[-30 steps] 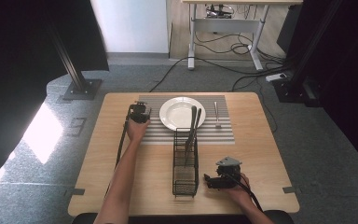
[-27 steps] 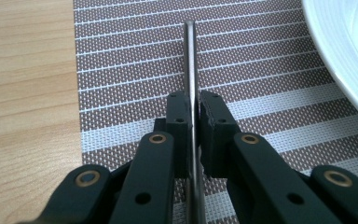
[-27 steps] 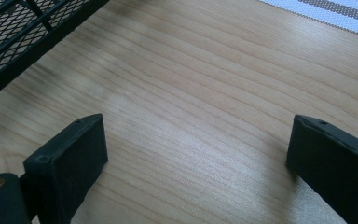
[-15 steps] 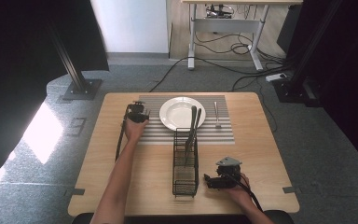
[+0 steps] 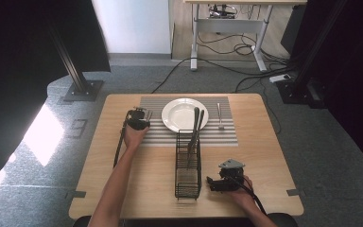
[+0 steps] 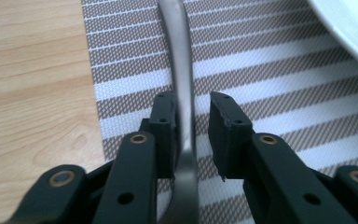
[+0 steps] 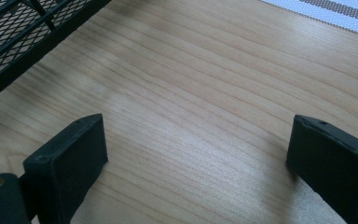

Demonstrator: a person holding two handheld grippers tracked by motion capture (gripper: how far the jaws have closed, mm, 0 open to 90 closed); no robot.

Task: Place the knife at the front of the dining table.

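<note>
A steel utensil handle (image 6: 182, 70) lies on the striped placemat (image 6: 270, 84) just left of the white plate (image 6: 349, 28). My left gripper (image 6: 193, 116) straddles it. Its jaws have just been opening: the left pad sits close against the handle, and the right pad stands off with a gap, so nothing is clamped. From above, the left gripper (image 5: 137, 118) is at the mat's left edge beside the plate (image 5: 184, 115). My right gripper (image 5: 211, 183) rests near the table's front, jaws wide open over bare wood (image 7: 200, 154), pointing at the black wire basket (image 5: 188, 163).
Dark-handled utensils (image 5: 196, 127) stand in the basket's far end, leaning over the plate. A small metal utensil (image 5: 220, 116) lies on the mat right of the plate. The basket's mesh (image 7: 23, 32) is close to the right gripper's left jaw.
The left gripper has shifted slightly at the mat's left edge. The right hand and gripper have kept still.
</note>
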